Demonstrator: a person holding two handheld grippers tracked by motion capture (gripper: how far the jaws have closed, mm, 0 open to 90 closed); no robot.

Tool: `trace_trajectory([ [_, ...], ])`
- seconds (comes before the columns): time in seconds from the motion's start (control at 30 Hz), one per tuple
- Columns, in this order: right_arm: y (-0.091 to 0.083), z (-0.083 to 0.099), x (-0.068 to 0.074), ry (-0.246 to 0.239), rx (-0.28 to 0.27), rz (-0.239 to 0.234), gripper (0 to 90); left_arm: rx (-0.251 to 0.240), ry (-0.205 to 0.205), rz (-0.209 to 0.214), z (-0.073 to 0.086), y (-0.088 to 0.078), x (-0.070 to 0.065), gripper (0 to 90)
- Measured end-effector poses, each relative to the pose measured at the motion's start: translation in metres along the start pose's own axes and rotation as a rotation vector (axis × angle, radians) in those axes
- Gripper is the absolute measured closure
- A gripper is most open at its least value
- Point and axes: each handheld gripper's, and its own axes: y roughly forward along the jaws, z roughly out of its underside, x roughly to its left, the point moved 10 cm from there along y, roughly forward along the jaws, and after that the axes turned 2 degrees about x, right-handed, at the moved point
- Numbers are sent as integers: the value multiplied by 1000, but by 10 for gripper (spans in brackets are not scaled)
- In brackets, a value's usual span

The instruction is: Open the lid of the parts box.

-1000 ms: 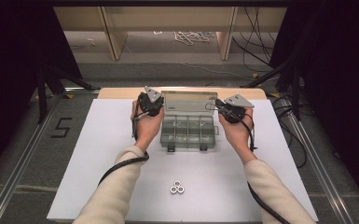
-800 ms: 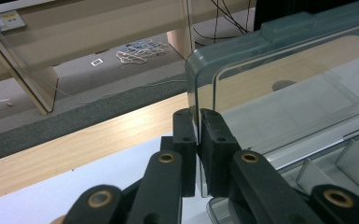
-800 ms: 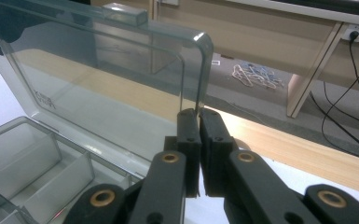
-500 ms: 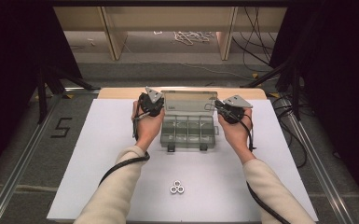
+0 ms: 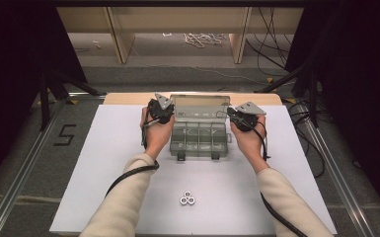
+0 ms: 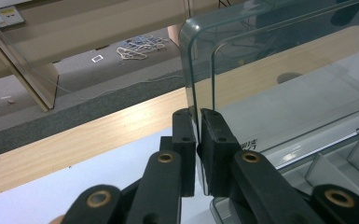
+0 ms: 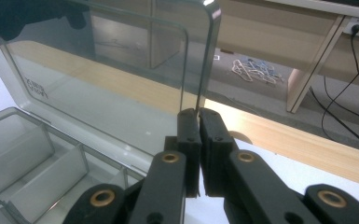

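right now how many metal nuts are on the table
3 nuts, touching in a tight cluster on the white table, near its front edge, between the forearms. The open box's compartments look empty.

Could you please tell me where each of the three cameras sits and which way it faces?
High view: above the person's side, looking forward and down at the white table; both forearms, left tongs and right tongs show.
Left gripper view: rides the left tongs, looking along jaws pinching the clear lid.
Right gripper view: rides the right tongs, jaws on the lid's other side edge.
Shared: both gripper views show the lid and compartment box.
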Motion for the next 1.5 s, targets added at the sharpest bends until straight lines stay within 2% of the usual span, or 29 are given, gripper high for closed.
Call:
trace_trajectory([
  [0.07,0,1,1,1,10,-9,880,0,6,-1,0,1,0,844],
  [0.13,1,1,-2,-13,4,5,880,4,8,-1,1,1,1,843],
  [0.57,3,6,-1,-10,21,3,881,13,13,3,4,5,0,841],
  [0.7,5,5,-1,-9,5,12,881,21,16,1,6,6,0,839],
  [0.73,4,7,0,-7,22,4,881,22,18,0,7,7,0,839],
  [0.93,6,8,-1,-10,16,7,880,25,21,-2,8,8,0,838],
  [1.1,6,11,0,-14,37,-1,879,31,22,0,9,9,-1,837],
  [1.17,8,9,-2,-16,15,19,878,35,29,1,10,9,-1,836],
  [1.23,7,10,-1,-14,26,11,876,42,43,2,11,9,-1,834],
  [1.5,9,14,0,-6,47,-5,866,54,41,3,14,12,-1,833],
])
